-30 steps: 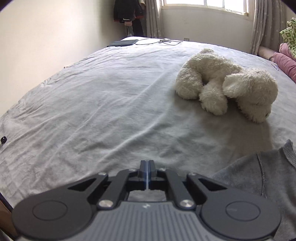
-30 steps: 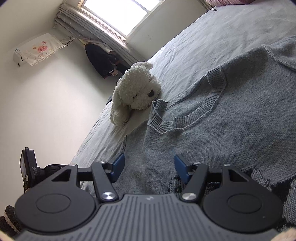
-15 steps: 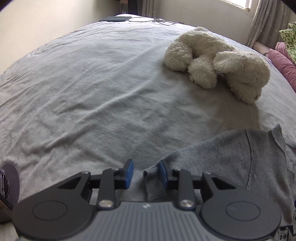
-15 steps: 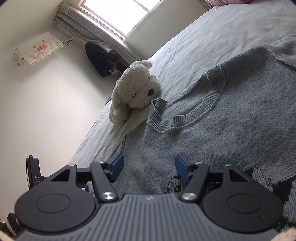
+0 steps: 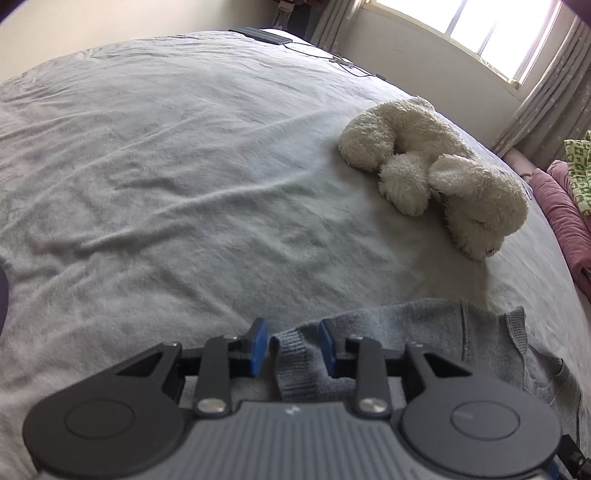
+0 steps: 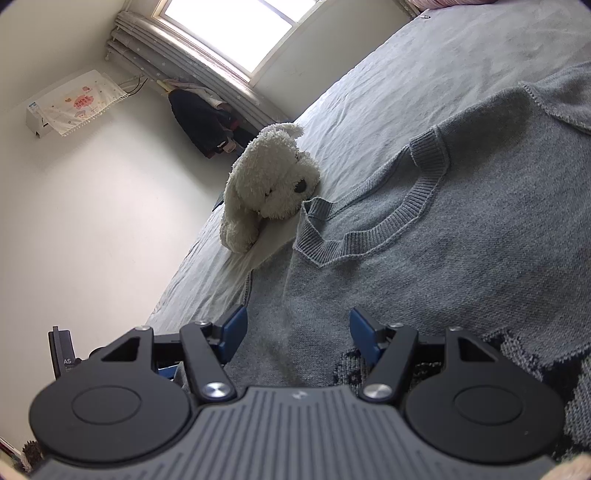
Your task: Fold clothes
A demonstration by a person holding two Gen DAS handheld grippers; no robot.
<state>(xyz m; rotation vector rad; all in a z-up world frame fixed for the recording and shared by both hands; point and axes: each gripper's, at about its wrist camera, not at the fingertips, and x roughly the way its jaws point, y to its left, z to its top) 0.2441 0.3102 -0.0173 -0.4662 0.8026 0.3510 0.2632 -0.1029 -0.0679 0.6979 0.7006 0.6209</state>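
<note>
**Grey sweater spread on the bed, both tongs released**

The grey sweater (image 6: 461, 236) is laid flat on the bed sheet (image 5: 184, 184), and most of the space ahead of the right tongs (image 6: 295, 328) is filled by it. Those tongs are held wide apart, with the blue pads (image 6: 232, 326) hovering low over the knit; nothing is pinched between them. The ribbed collar (image 6: 417, 210) is seen further ahead, slightly to the right, and a dark patterned patch (image 6: 535, 354) of the sweater sits close by on the right side.

The left tongs (image 5: 291, 345) are also spread, though less widely. A ribbed sleeve cuff (image 5: 291, 350) is seen lying in the gap between the two pads; whether it's touched by either pad can't really be told, but it isn't clamped. The rest of that sleeve is trailed off to the right of the left tongs.

A white plush dog (image 5: 436, 173) is parked on the sheet well ahead and to the right of the left tongs, and just beyond the collar as seen from the right tongs, a bit to the left. A pink pillow (image 5: 565, 214) is spotted at the far right edge, and a curtained window (image 6: 229, 33) is seen far ahead.
</note>
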